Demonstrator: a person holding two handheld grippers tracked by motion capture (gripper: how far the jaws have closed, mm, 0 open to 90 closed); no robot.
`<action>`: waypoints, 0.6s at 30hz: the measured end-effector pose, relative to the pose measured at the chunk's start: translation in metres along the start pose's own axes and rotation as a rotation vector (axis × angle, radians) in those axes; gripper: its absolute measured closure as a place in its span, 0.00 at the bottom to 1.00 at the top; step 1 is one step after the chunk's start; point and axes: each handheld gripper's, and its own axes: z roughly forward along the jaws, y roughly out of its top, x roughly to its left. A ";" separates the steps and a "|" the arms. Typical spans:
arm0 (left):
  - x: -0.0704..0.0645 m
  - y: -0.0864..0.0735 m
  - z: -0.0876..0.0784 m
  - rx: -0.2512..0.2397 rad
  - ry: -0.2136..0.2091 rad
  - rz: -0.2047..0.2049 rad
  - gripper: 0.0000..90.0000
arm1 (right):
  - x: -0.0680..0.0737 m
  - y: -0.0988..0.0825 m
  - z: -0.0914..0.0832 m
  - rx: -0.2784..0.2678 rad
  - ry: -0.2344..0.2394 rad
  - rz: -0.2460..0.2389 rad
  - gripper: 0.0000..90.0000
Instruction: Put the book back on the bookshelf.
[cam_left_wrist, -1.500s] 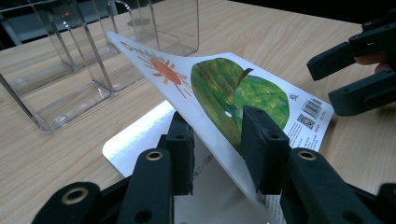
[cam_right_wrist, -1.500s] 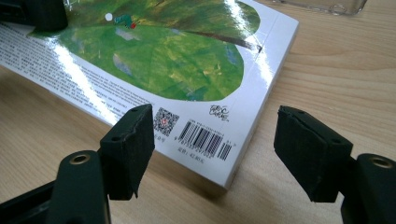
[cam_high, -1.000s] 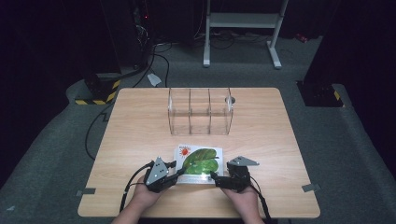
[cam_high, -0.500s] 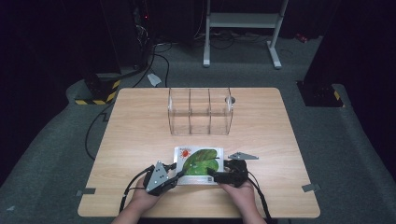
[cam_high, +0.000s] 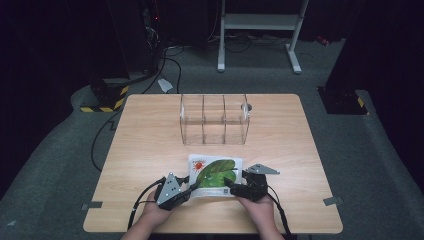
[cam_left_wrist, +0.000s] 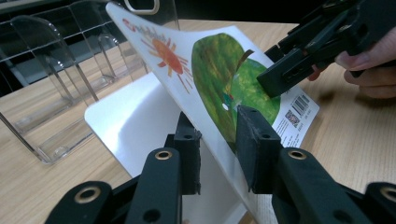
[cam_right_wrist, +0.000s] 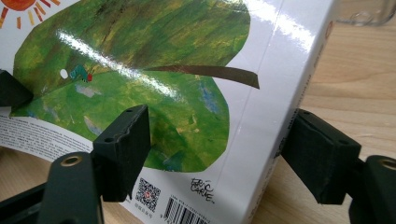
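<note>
I'm clamping the left hand-held gripper (cam_left_wrist: 219, 140) on the glossy cover of the picture book (cam_high: 215, 172), peeling it up off the white page so the book opens. My right hand-held gripper (cam_right_wrist: 217, 154) is closing with its jaws apart astride the spine, not yet pressing. The book is lying on the wooden counter (cam_high: 150, 140), near the clear acrylic organizer (cam_high: 214, 120).

A light wooden table (cam_high: 150, 145) stands on grey carpet. A clear plastic organizer (cam_high: 214, 119) with three compartments sits toward the far edge, about midway along it. A picture book (cam_high: 215, 171) with a green leaf cover lies near the near edge, roughly centred, its cover lifted.
</note>
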 end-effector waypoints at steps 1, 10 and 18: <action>0.000 0.000 0.000 0.003 0.004 0.001 0.78 | 0.001 -0.001 -0.002 -0.007 -0.007 0.004 0.30; 0.003 -0.003 0.003 0.021 0.004 -0.025 0.78 | 0.004 -0.006 -0.011 -0.070 -0.042 -0.034 0.34; 0.001 -0.007 0.008 0.086 0.021 -0.004 0.80 | 0.008 -0.008 -0.023 -0.146 -0.069 -0.052 0.37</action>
